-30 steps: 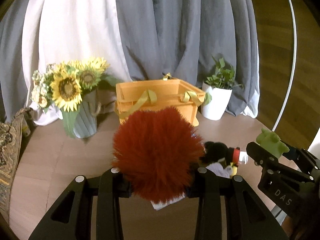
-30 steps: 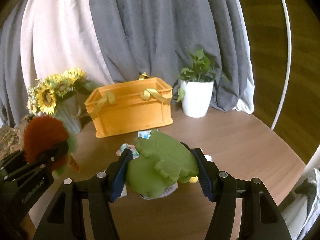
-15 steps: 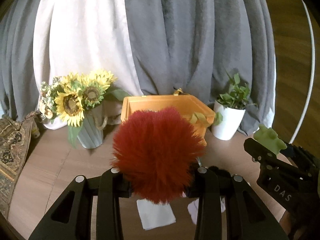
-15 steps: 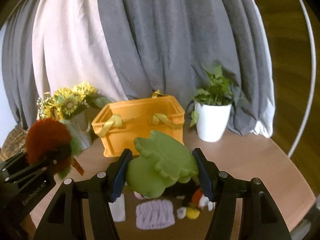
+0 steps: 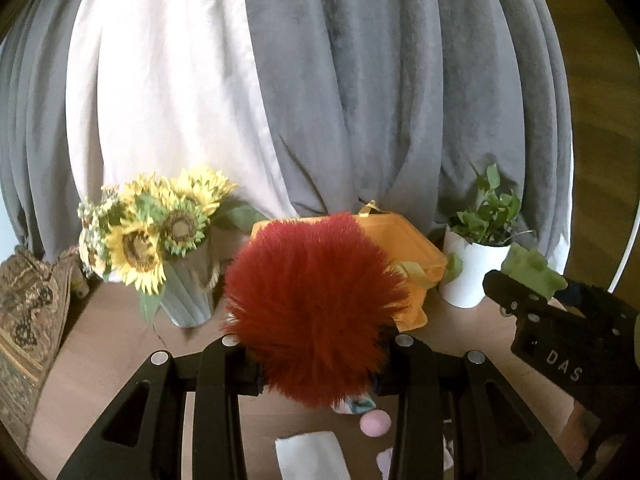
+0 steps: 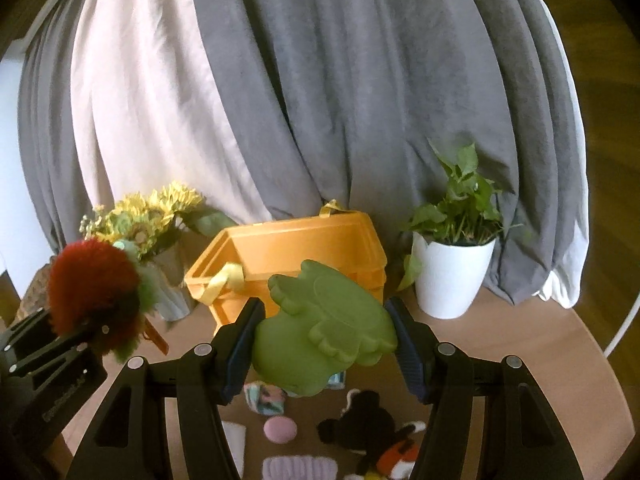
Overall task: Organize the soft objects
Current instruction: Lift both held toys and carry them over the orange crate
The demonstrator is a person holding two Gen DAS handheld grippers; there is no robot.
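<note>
My left gripper is shut on a fluffy red plush ball, held above the table in front of the orange crate. My right gripper is shut on a green soft toy, also held above the table, with the orange crate just behind it. The red ball and left gripper show at the left of the right wrist view. On the table below lie a black mouse plush, a pink round pad, a lilac ribbed cloth, a patterned cloth and a white cloth.
A vase of sunflowers stands left of the crate, a white potted plant to its right. Grey and white curtains hang behind. A patterned fabric lies at the far left. The round wooden table's edge curves at right.
Both grippers have risen with their toys; the crate and table sit lower in view, and the items lying on the table now show beneath the grippers.
</note>
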